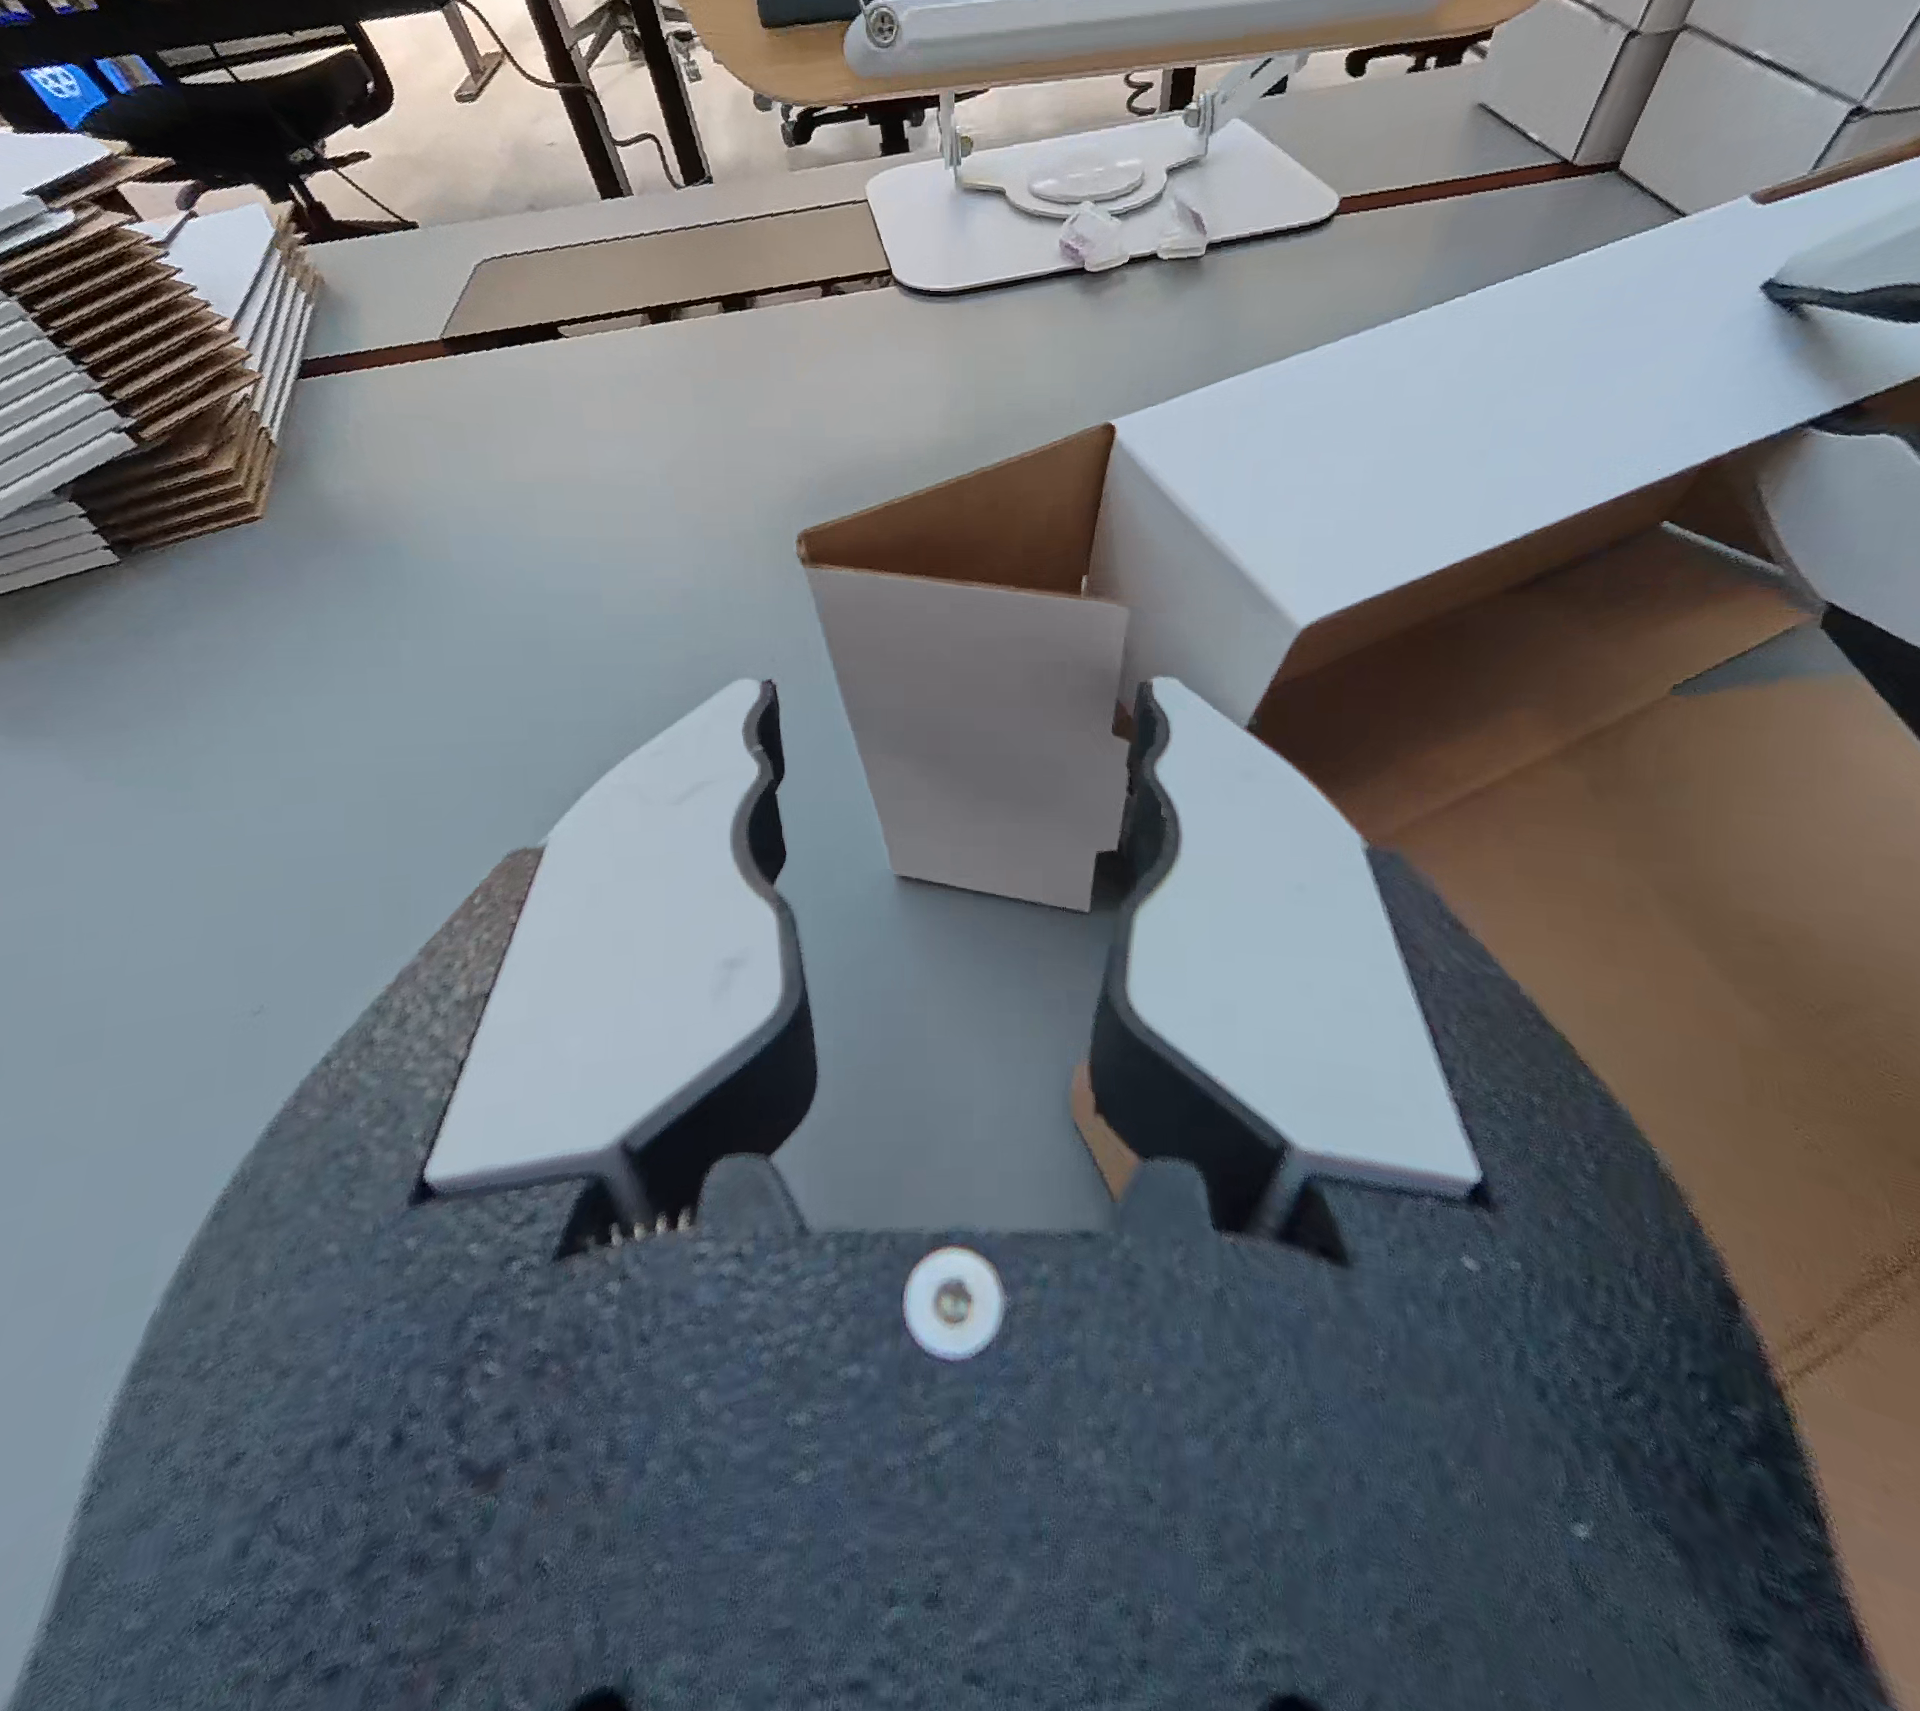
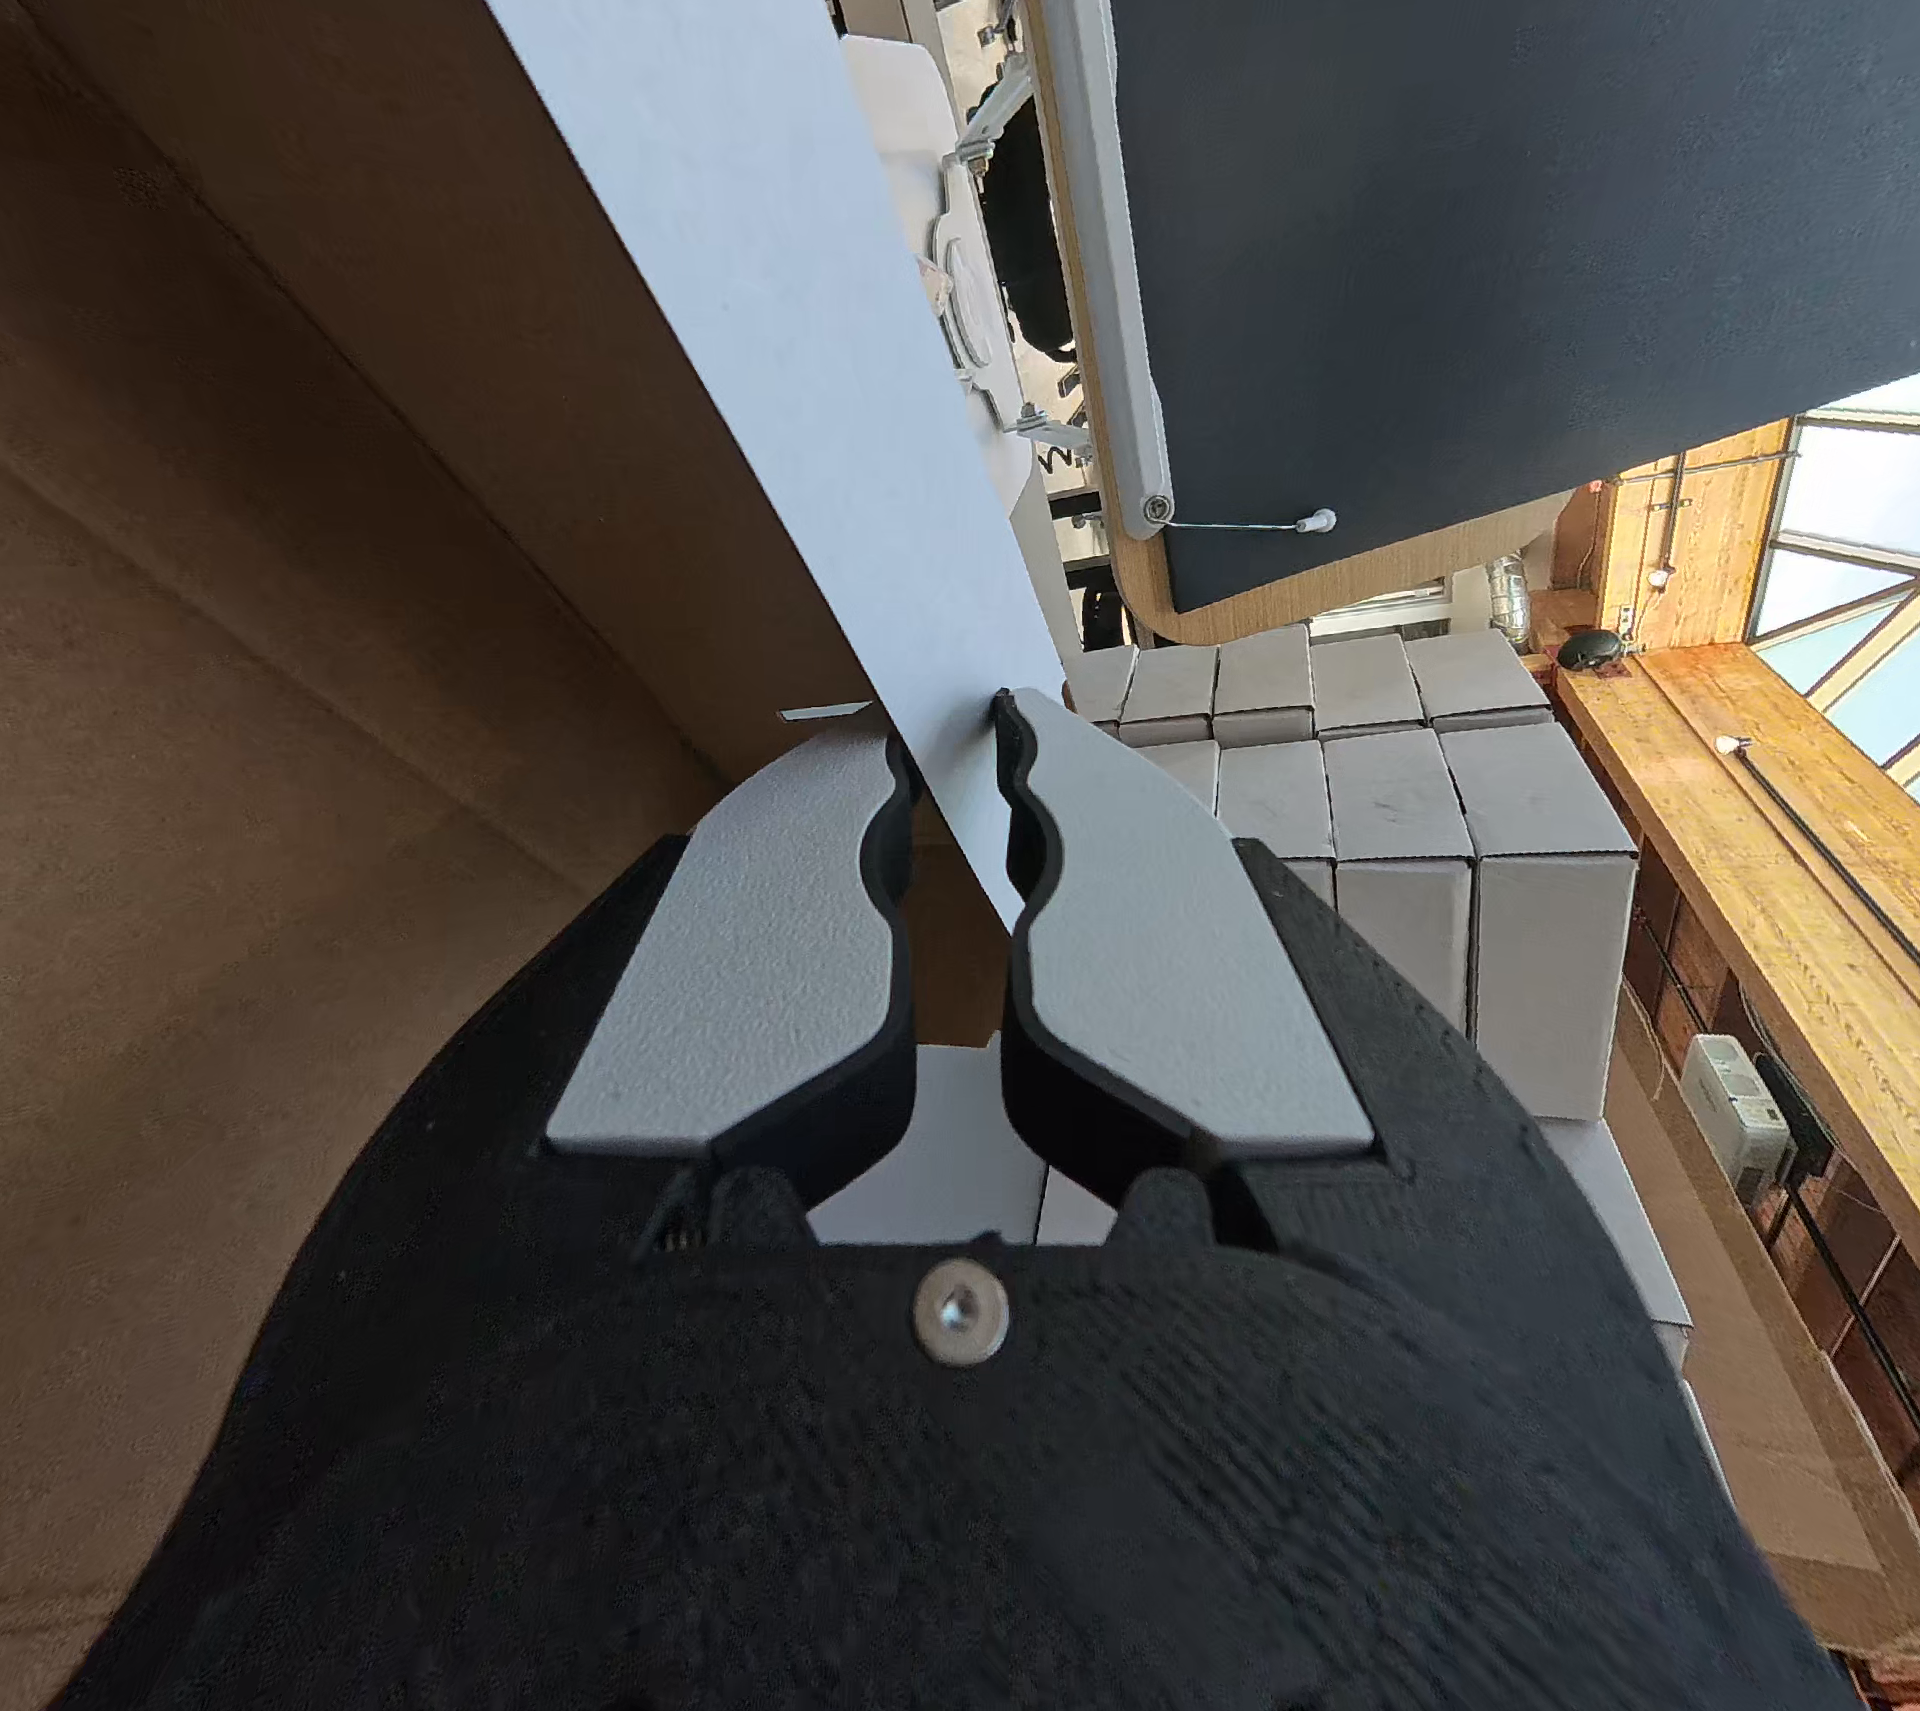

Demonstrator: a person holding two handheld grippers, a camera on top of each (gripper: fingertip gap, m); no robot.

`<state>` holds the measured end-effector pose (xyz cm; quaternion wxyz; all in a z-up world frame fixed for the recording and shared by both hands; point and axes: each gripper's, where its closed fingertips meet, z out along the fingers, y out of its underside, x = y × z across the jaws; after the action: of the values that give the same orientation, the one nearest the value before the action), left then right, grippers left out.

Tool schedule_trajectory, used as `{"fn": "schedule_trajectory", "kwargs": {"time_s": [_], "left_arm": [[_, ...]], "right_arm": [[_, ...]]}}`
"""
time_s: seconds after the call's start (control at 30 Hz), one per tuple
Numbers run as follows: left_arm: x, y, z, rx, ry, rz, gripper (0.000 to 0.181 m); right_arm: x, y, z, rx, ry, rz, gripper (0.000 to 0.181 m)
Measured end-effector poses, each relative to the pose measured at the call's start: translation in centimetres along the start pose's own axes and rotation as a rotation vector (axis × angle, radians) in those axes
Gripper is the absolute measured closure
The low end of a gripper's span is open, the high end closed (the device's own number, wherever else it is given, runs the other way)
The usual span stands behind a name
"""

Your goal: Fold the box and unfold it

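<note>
Pinching the white panel of the box (image 2: pixel 748 290) edgewise in our right tool (image 2: pixel 951 752), we hold it raised off the tabletop (image 1: pixel 468 622), while our left tool (image 1: pixel 954 731) hangs spread and empty just near of the box's upright end flap (image 1: pixel 977 726). We judge the folding half underway; next, the left tool should press that flap inward while the right keeps the wall steady.

The box (image 1: pixel 1403 498) ahead of the left gripper (image 1: pixel 956 726) was white outside and plain brown inside, on a flat grey table (image 1: pixel 468 674). Both the left and the right gripper (image 2: pixel 951 752) had speckled black bodies with pale grey finger plates. Far left of the left gripper, the stacked flat cardboard (image 1: pixel 125 373) showed white faces and brown edges.
</note>
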<state>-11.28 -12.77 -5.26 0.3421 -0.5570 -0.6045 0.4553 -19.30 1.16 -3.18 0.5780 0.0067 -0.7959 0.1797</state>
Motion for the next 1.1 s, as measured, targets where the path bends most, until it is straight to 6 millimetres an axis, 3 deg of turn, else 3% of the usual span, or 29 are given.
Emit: {"fn": "schedule_trajectory", "kwargs": {"time_s": [0.27, 0.4, 0.47, 0.57, 0.6, 0.63, 0.77, 0.93, 1.1], "left_arm": [[-0.8, -0.1, -0.4, 0.004, -0.107, 0.057, 0.132], [-2.8, 0.3, -0.8, 0.004, -0.160, 0.050, 0.155], [-3.5, 0.5, -0.3, -0.004, -0.147, 0.079, 0.163], [-4.3, 1.2, 1.4, -0.048, -0.128, 0.176, 0.156], [-4.1, 1.2, 1.9, -0.047, -0.095, 0.187, 0.161], [-3.5, 1.2, 2.3, -0.045, -0.040, 0.182, 0.176], [-3.3, 0.3, 2.2, -0.020, 0.024, 0.015, 0.180], [-3.0, 0.1, 1.6, -0.016, 0.039, 0.079, 0.179], [-3.3, -0.8, 2.2, 0.005, 0.026, 0.133, 0.179]], "right_arm": [[0.1, -0.2, 0.1, 0.012, 0.001, -0.008, 0.167], [0.1, -0.3, 0.1, 0.013, 0.001, -0.027, 0.167], [0.0, -0.3, 0.2, 0.019, -0.001, -0.042, 0.167], [0.1, -0.4, 0.2, 0.035, -0.010, -0.071, 0.169], [0.2, -0.4, 0.2, 0.034, -0.010, -0.089, 0.169], [0.3, -0.4, 0.4, 0.029, -0.008, -0.117, 0.169], [1.2, -0.2, 1.1, 0.015, 0.025, -0.177, 0.174], [1.4, -0.8, 2.2, 0.076, -0.006, -0.201, 0.168], [1.2, -2.5, 2.2, 0.162, 0.049, -0.405, 0.171]]}}
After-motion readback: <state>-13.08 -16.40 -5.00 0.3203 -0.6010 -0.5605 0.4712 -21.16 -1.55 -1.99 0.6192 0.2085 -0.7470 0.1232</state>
